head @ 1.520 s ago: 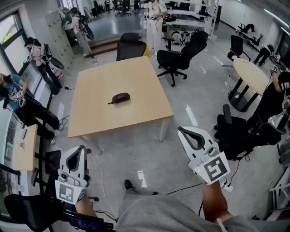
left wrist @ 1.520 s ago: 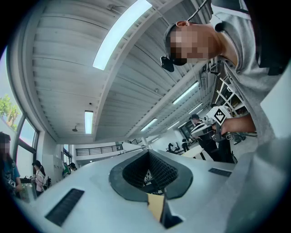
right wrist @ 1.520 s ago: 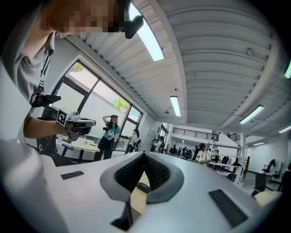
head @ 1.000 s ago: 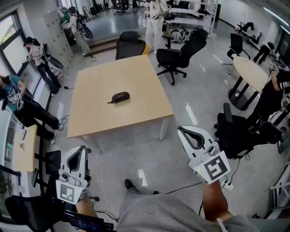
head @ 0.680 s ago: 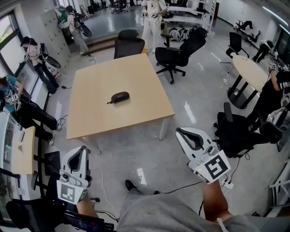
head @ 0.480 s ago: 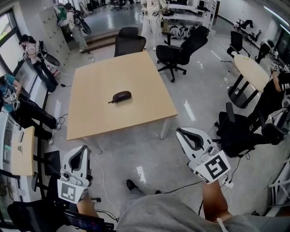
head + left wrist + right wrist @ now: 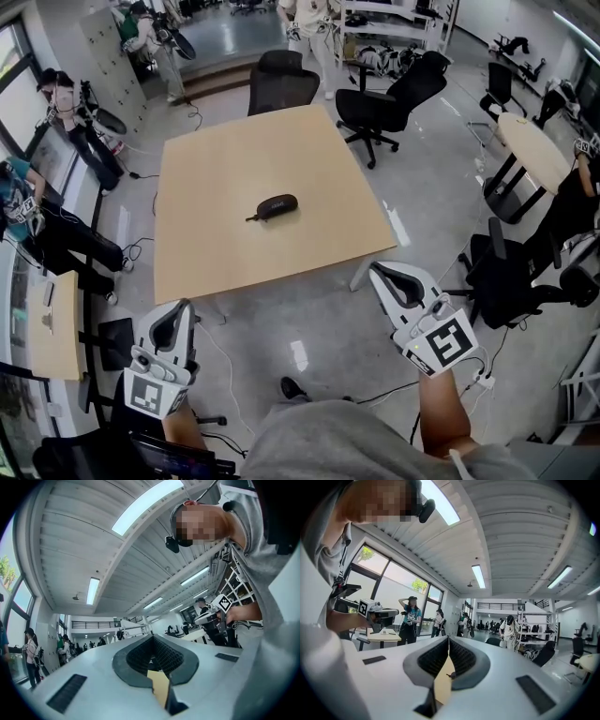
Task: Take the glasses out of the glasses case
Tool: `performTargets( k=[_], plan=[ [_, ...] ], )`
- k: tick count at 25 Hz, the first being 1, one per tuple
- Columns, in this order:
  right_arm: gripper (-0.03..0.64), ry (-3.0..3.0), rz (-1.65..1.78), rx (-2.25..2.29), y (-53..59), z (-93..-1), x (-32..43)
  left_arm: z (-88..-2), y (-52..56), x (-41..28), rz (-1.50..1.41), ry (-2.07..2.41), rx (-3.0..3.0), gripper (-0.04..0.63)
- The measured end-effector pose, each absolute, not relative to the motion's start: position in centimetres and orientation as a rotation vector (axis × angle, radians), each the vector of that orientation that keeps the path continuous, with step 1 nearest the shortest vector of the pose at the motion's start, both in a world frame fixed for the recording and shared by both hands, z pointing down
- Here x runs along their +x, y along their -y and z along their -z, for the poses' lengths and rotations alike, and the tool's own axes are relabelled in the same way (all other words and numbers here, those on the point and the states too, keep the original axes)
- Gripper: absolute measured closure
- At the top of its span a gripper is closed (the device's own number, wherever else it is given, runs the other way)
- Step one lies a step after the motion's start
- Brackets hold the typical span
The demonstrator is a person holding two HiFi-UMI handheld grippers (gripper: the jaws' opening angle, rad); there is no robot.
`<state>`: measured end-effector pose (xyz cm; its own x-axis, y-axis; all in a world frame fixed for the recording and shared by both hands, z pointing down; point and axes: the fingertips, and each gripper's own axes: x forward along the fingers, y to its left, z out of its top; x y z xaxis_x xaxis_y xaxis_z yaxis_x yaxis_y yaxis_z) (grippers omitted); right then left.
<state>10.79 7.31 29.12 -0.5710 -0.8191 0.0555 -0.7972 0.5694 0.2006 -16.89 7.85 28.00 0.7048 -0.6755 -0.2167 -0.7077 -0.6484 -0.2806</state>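
Note:
A dark, closed glasses case (image 7: 277, 206) lies near the middle of a square light-wood table (image 7: 216, 234) in the head view. No glasses show. My left gripper (image 7: 174, 322) hangs low at the left, short of the table's near edge, jaws shut and empty. On the right, my right gripper (image 7: 388, 273) is held near the table's front right corner, also shut with nothing in it. Both are well apart from the case. In the right gripper view the case (image 7: 450, 675) is a small dark speck on the tabletop seen through the slit of the right gripper (image 7: 448, 642).
Black office chairs (image 7: 389, 97) stand behind and right of the table, another chair (image 7: 511, 272) at my right. A round table (image 7: 532, 150) is at the far right, a small desk (image 7: 47, 323) at the left. People stand along the left wall and at the back. Cables lie on the grey floor.
The table and case have come nearer and shifted right in the head view as I walk toward them. Both grippers stay shut and keep their place low in the picture.

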Motion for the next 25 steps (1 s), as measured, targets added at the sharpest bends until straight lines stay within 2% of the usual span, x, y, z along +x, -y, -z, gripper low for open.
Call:
performTargets(
  k=[12,25],
  plan=[
    [0.609,2.609,0.207,1.364,0.8,-30.5,4.5,-30.5,0.4,-22.2,-0.19,-1.067,-2.64,0.591],
    [0.609,2.704,0.166,1.21,15.1,-32.5,7.5,-31.6,13.0,-17.4,-0.118,-1.195,-2.626,0.591]
  ],
)
